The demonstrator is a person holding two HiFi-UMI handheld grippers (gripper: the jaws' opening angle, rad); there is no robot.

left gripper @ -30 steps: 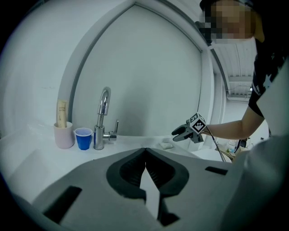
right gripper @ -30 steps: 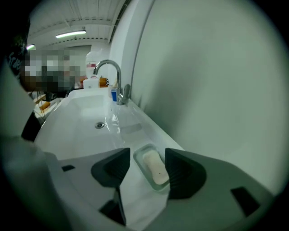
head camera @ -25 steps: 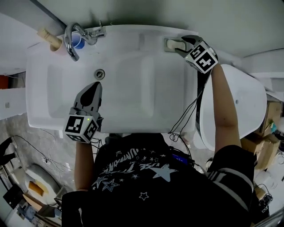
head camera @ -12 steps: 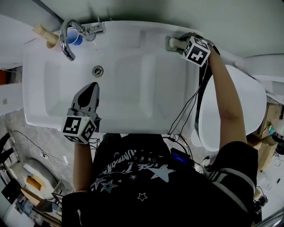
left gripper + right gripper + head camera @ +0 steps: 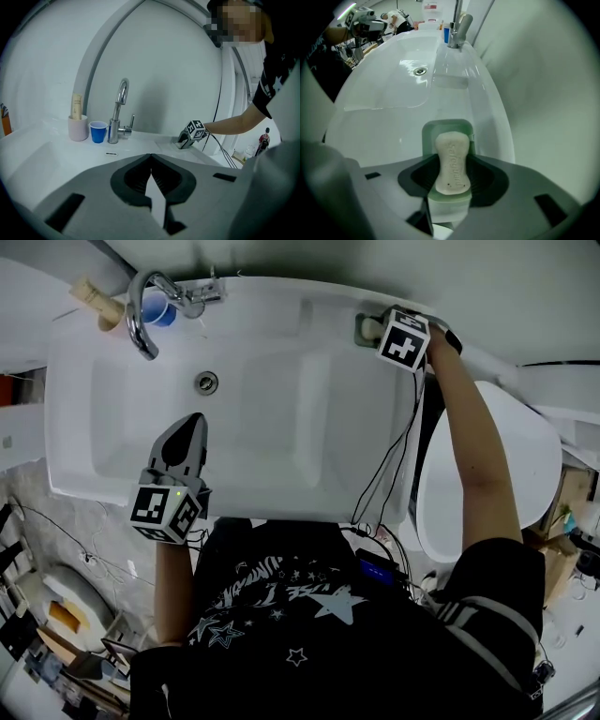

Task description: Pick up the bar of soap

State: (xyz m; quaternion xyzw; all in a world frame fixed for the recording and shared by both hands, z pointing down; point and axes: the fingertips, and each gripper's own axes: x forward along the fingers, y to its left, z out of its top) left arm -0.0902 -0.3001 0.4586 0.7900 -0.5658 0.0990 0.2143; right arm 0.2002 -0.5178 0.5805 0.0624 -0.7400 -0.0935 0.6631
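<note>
Two tongs, one working: right tongs [image 5: 451,172] closing around bar of soap [image 5: 451,159], soap lying in green dish [image 5: 446,127] at back corner of sink [image 5: 281,442] (grip unfinished, lift remaining). Left tongs [image 5: 193,424] closed, empty, over basin.

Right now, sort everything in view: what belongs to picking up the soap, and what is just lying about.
Job in hand: cream waisted bar of soap; pale green plastic soap dish under it; right claw, closing with the soap between its jaws.

Lying about: blue plastic cup; curved chrome tap; pale pink tumbler; left claw, shut and empty.
</note>
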